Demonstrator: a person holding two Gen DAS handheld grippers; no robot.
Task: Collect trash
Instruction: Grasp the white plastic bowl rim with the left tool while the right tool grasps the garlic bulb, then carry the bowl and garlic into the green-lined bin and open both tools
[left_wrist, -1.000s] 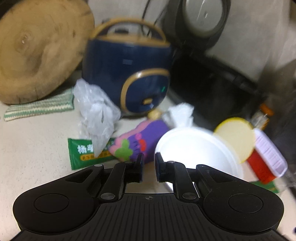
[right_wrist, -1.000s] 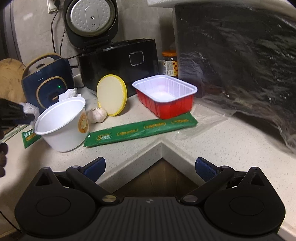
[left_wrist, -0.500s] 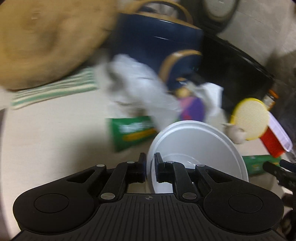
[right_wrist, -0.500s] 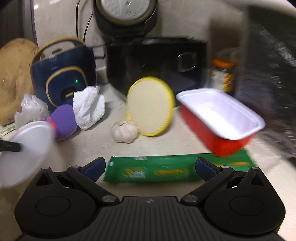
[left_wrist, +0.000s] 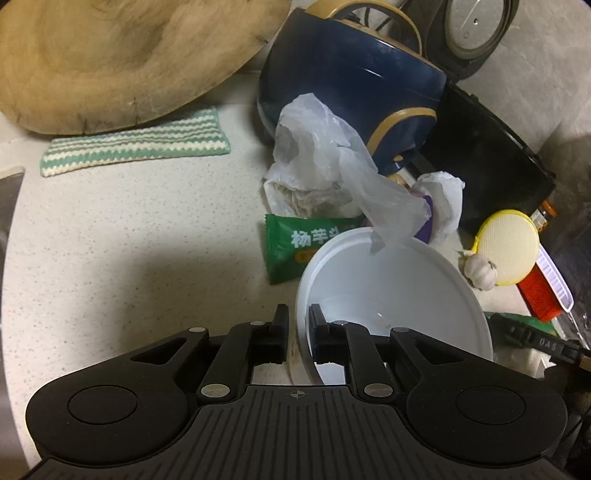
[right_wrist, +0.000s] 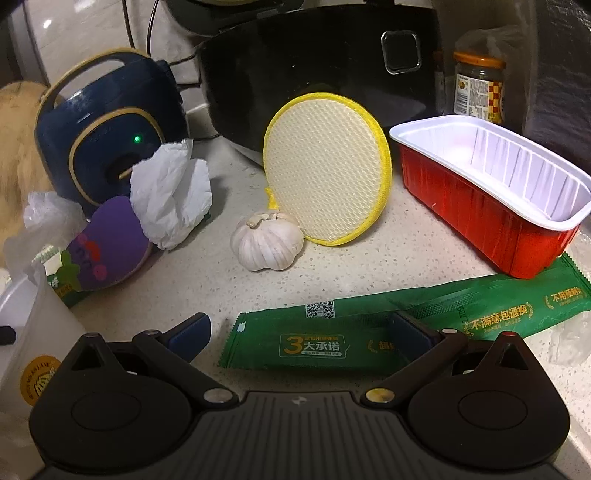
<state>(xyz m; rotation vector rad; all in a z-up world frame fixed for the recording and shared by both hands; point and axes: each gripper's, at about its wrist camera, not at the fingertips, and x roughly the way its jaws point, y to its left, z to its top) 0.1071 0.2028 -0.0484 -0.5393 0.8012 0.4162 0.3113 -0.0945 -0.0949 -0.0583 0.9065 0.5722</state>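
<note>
- The left gripper (left_wrist: 298, 325) has its black jaws pinched narrow on the near rim of a white round plastic cup (left_wrist: 391, 291): one finger sits outside the wall, the other inside. The jaws have just been closing on that rim.
- The cup is tilted with its mouth facing the left wrist camera; in the right wrist view its white side (right_wrist: 33, 354), with a round gold label, shows at the left edge.
- A crumpled clear plastic bag (left_wrist: 325, 162) lies on the speckled pale countertop (left_wrist: 129, 236) beyond the cup, a loose tail of it hanging over the cup's far rim.
- A small green snack wrapper (left_wrist: 291, 247) lies flat, partly behind the cup.
- The right gripper (right_wrist: 303, 332) stands wide, its blue-padded fingers low over a long green foil wrapper (right_wrist: 369, 332) lying flat on the countertop; the right pad seems to touch it, though I cannot tell for sure.
- Beyond the wrapper: a white garlic bulb (right_wrist: 267, 242) touching a round yellow-edged mesh sponge (right_wrist: 325, 173) propped upright, and a red rectangular plastic tray with a white inside (right_wrist: 495, 188) whose near corner rests on the long wrapper.
- A crumpled white tissue (right_wrist: 170, 192) sits against a purple eggplant-shaped plush (right_wrist: 107, 243), before a navy blue rice cooker with gold trim (right_wrist: 103, 129).
</note>
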